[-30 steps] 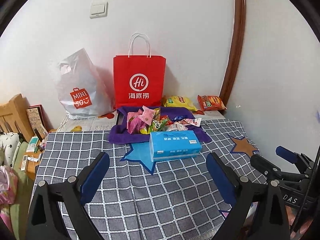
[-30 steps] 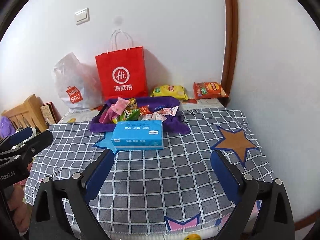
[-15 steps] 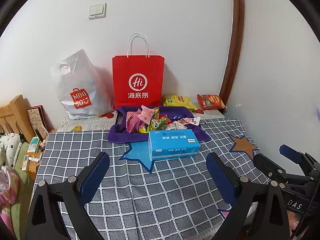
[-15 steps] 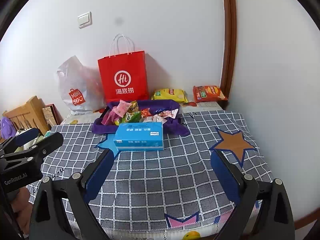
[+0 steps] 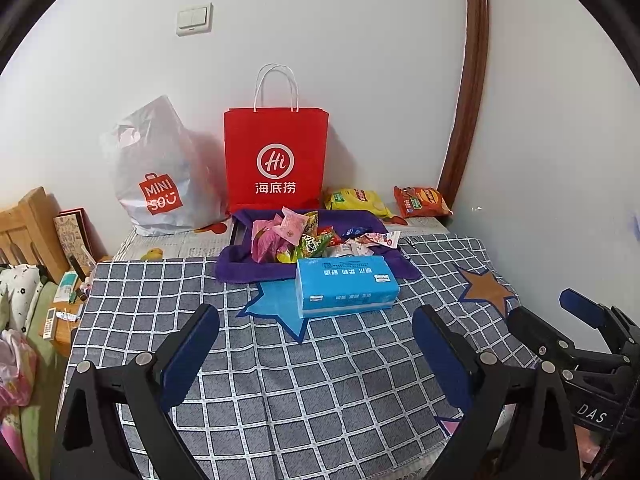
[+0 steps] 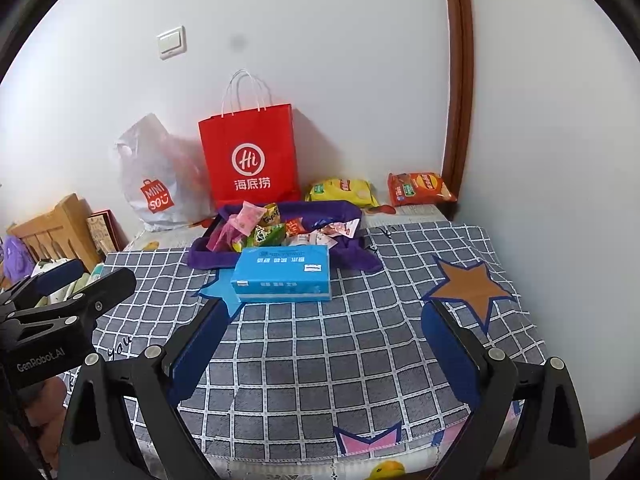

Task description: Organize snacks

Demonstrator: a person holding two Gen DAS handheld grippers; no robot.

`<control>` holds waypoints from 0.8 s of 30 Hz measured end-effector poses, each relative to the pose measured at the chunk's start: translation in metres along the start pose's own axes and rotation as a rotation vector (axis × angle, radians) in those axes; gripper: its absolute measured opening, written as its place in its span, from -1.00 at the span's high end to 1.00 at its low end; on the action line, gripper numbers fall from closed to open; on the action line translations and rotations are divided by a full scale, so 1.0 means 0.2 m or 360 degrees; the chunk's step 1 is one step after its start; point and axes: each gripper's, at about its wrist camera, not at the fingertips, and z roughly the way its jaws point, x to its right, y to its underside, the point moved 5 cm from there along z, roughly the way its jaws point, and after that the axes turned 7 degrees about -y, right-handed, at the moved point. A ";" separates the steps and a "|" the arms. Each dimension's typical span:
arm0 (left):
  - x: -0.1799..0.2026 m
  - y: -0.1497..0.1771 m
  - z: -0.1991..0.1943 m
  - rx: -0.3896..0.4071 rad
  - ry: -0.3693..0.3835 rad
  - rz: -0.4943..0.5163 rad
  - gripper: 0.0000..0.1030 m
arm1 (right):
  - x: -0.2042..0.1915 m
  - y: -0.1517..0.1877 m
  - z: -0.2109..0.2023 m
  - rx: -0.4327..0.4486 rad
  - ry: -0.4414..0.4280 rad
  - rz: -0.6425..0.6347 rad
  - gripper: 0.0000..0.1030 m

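Both grippers have drawn back from the snack pile (image 5: 304, 236), left gripper (image 5: 316, 344) and right gripper (image 6: 326, 338) hovering level, jaws spread, empty.

Red paper bag (image 5: 276, 160): white circled "Hi" logo with the Chinese characters "海底捞" beneath it.
White plastic bag (image 5: 164, 172): red shopping-bag emblem reading "MINI SO" with a smile mark — the Miniso brand.
Left gripper (image 6: 60, 292) body, seen from the right wrist view: "GenRobot.AI" in pale letters.
Right gripper (image 5: 576, 328) body, seen from the left wrist view: "DAS" — the rest is cut off.
Blue tissue pack (image 5: 346, 286): white Chinese characters along its top, too small to read.
Tablecloth (image 6: 320, 352): handwritten-style "you" near its left edge.
Yellow chip bag (image 5: 356, 200) and orange chip bag (image 5: 422, 200): printing too small to read.
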 end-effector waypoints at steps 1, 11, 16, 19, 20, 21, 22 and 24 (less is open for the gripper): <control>0.00 0.00 0.00 0.0001 0.0001 0.0001 -0.89 | 0.00 0.00 0.00 0.0000 -0.0001 0.0002 -0.87; 0.00 0.00 0.00 -0.0005 0.0000 -0.0003 -0.89 | 0.00 0.00 0.00 0.0005 -0.0003 0.0007 -0.87; 0.00 0.01 0.00 -0.0010 0.0003 -0.0004 -0.89 | 0.00 0.00 0.00 0.0008 -0.0004 0.0007 -0.87; 0.00 0.01 0.00 -0.0009 0.0005 -0.0004 -0.89 | 0.00 0.00 -0.01 0.0010 -0.0006 0.0007 -0.87; 0.00 0.01 0.00 -0.0009 0.0004 -0.0006 -0.89 | 0.00 0.00 -0.01 0.0011 -0.0006 0.0007 -0.87; 0.00 0.01 0.00 -0.0010 0.0006 -0.0006 -0.89 | 0.00 0.00 -0.01 0.0014 -0.0007 0.0008 -0.87; 0.00 0.01 0.00 -0.0010 0.0008 -0.0005 -0.89 | 0.00 0.00 -0.01 0.0016 -0.0008 0.0009 -0.87; 0.00 0.01 0.00 -0.0011 0.0005 -0.0007 -0.89 | -0.01 0.00 -0.02 0.0019 -0.0008 0.0009 -0.87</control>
